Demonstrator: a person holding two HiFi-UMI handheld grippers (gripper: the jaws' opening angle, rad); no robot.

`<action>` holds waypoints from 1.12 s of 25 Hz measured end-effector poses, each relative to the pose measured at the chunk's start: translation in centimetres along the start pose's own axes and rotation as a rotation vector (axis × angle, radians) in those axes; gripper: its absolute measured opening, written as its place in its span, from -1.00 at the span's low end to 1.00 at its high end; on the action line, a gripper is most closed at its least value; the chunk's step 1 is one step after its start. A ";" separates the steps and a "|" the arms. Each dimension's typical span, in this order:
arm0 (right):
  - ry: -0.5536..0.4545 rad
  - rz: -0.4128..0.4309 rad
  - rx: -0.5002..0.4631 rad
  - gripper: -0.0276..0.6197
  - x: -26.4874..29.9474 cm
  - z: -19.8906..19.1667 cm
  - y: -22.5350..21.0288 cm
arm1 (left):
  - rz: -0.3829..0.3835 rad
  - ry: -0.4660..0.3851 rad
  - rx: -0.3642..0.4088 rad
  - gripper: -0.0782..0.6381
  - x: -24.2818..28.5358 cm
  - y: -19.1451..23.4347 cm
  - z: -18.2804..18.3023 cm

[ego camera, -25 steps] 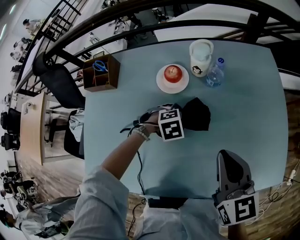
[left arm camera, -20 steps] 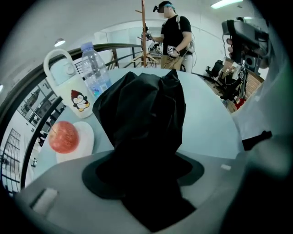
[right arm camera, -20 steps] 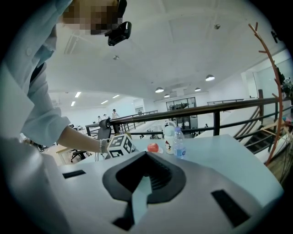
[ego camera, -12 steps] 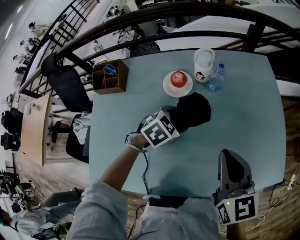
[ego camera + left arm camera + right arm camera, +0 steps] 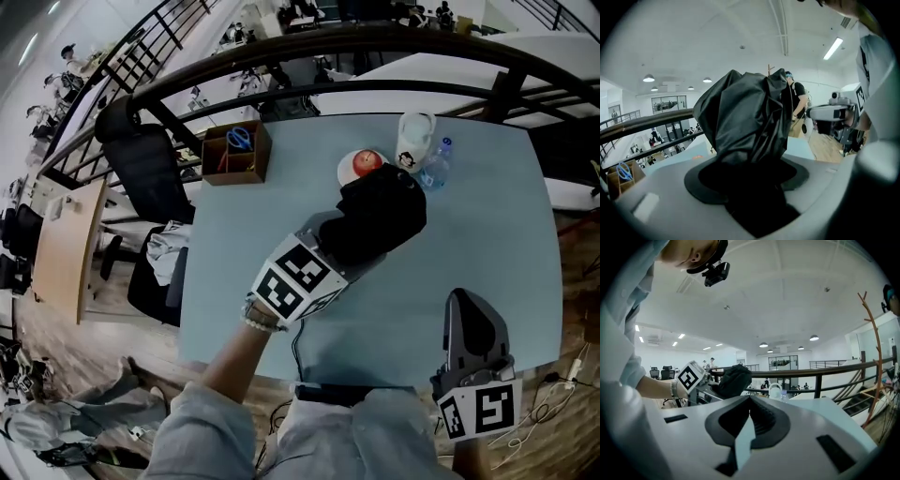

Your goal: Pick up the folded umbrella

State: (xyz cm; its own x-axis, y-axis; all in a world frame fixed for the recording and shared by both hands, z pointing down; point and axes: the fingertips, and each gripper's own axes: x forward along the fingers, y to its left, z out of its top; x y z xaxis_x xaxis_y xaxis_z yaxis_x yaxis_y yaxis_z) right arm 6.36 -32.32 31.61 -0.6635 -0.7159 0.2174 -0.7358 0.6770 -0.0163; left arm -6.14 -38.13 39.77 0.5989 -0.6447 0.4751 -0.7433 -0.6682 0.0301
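No legible txt, nos. or brand names in any view, left marker cube [image 5: 298, 281] w/ b/w square code pattern, no chars, right marker cube [image 5: 480, 410] same type, white mug [image 5: 413, 141] w/ cartoon-figure print, wording unreadable

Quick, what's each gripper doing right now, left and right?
Left gripper: closed on the folded umbrella.
Right gripper: closed, holding nothing.
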 end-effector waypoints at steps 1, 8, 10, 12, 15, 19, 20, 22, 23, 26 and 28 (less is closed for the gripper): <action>-0.010 -0.004 -0.006 -0.91 -0.2 0.3 0.2 | 0.002 -0.036 -0.023 0.01 -1.0 -0.3 0.7; -0.049 -0.025 -0.043 -0.91 -1.6 1.9 2.2 | 0.075 -0.241 -0.098 0.01 -7.8 -1.5 4.4; -0.058 -0.026 -0.050 -0.91 -2.0 2.2 3.1 | 0.092 -0.275 -0.106 0.01 -9.6 -1.9 4.8; -0.065 -0.027 -0.055 -0.91 -2.5 2.3 3.9 | 0.104 -0.299 -0.110 0.01 -11.1 -2.6 4.8; -0.072 -0.030 -0.062 -0.91 -3.4 2.5 5.0 | 0.113 -0.320 -0.103 0.01 -12.9 -3.9 4.8; -0.090 -0.034 -0.060 -0.91 -4.5 2.7 6.1 | 0.123 -0.346 -0.095 0.01 -14.9 -5.7 4.9; -0.095 -0.032 -0.058 -0.91 -4.8 2.8 6.3 | 0.124 -0.351 -0.095 0.01 -15.3 -6.1 5.0; -0.104 -0.027 -0.059 -0.91 -5.2 2.8 6.6 | 0.128 -0.360 -0.092 0.01 -15.9 -6.8 5.2; -0.108 -0.024 -0.060 -0.91 -5.4 2.8 6.7 | 0.130 -0.364 -0.091 0.01 -16.1 -7.1 5.3; -0.118 -0.023 -0.057 -0.91 -6.1 2.9 6.6 | 0.138 -0.384 -0.097 0.01 -16.8 -8.2 5.5; -0.126 -0.023 -0.058 -0.91 -6.6 3.0 6.3 | 0.147 -0.405 -0.106 0.01 -17.3 -8.8 5.7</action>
State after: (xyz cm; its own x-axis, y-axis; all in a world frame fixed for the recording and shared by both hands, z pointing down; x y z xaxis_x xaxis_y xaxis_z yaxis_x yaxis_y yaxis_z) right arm 5.72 -23.82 27.12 -0.6612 -0.7444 0.0932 -0.7441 0.6666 0.0446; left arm -8.22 -23.21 26.24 0.5375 -0.8374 0.0988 -0.8430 -0.5307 0.0881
